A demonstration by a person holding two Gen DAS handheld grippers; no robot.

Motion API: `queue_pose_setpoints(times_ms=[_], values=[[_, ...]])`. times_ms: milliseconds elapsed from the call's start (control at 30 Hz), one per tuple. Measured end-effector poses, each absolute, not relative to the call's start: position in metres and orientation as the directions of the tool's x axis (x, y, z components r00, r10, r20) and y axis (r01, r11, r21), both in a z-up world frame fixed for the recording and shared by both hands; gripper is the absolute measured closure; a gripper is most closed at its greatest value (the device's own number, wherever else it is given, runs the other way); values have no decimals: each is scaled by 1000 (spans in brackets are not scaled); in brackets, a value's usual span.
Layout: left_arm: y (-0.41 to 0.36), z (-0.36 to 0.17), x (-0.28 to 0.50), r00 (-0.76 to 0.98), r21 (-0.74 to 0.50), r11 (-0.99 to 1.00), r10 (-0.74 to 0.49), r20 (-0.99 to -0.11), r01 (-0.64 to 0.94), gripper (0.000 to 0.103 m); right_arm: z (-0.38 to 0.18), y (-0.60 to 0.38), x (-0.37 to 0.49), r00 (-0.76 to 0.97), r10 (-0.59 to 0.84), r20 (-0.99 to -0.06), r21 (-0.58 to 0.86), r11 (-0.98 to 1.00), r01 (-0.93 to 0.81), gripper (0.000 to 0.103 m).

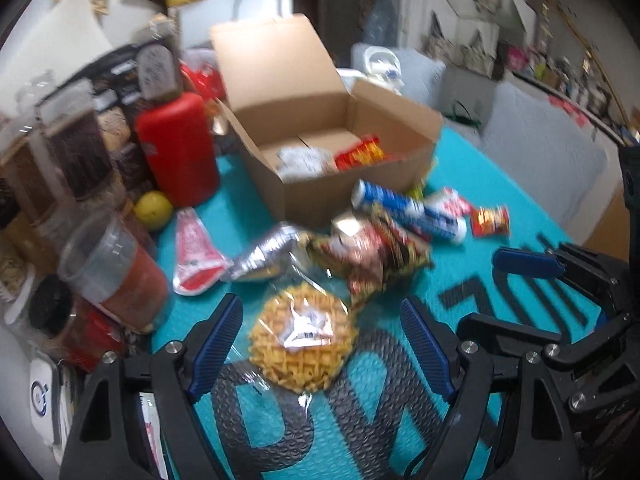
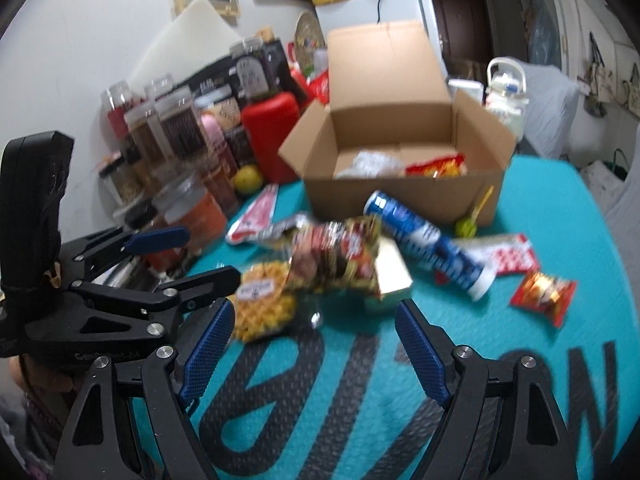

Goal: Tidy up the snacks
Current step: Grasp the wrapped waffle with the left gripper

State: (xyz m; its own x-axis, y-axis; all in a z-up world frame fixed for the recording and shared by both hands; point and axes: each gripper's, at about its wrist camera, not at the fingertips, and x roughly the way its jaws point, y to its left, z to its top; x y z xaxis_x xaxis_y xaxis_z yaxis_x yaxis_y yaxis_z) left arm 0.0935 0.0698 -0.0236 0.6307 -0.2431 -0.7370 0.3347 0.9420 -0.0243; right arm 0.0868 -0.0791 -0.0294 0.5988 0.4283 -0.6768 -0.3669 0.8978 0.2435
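An open cardboard box [image 1: 344,184] [image 2: 400,200] stands on the teal mat [image 1: 500,360], with a white packet and a red-yellow packet inside. In front lies a heap of snacks: a blue cookie tube [image 1: 408,210] [image 2: 428,250], a dark red-gold bag [image 1: 380,252] [image 2: 340,256], a waffle pack [image 1: 304,340] [image 2: 264,304] and a small red packet [image 1: 490,220] [image 2: 544,292]. My left gripper [image 1: 320,340] [image 2: 192,260] is open, its fingers apart on either side of the waffle pack. My right gripper [image 2: 316,340] [image 1: 532,292] is open over bare mat, just short of the heap.
A red canister [image 1: 180,148] [image 2: 272,140], a lemon [image 1: 154,210] [image 2: 248,178] and several jars [image 1: 68,140] crowd the mat's left side. A red-white packet [image 1: 196,256] [image 2: 256,216] lies near them. A green lollipop [image 2: 468,226] leans by the box. Grey-covered chairs [image 1: 540,148] stand beyond.
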Motion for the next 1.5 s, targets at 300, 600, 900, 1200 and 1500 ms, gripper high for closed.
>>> queue_pose_setpoints(times_ms=[300, 600, 900, 1200, 1500], values=[[87, -60, 102, 577, -13, 935, -230, -783, 355, 22, -62, -71, 87, 576, 429, -696, 271, 900, -343, 20], [95, -63, 121, 587, 42, 916, -220, -779, 399, 22, -72, -65, 97, 559, 445, -700, 298, 893, -337, 20], [84, -91, 155, 412, -51, 857, -298, -861, 513, 13, -70, -71, 103, 550, 441, -709, 310, 896, -318, 20], [53, -117, 151, 371, 33, 804, -238, -897, 594, 0, -71, -83, 110, 531, 444, -722, 336, 895, -292, 20], [56, -115, 145, 406, -15, 875, -240, -882, 484, 20, -69, -92, 112, 547, 421, -724, 312, 907, -284, 20]])
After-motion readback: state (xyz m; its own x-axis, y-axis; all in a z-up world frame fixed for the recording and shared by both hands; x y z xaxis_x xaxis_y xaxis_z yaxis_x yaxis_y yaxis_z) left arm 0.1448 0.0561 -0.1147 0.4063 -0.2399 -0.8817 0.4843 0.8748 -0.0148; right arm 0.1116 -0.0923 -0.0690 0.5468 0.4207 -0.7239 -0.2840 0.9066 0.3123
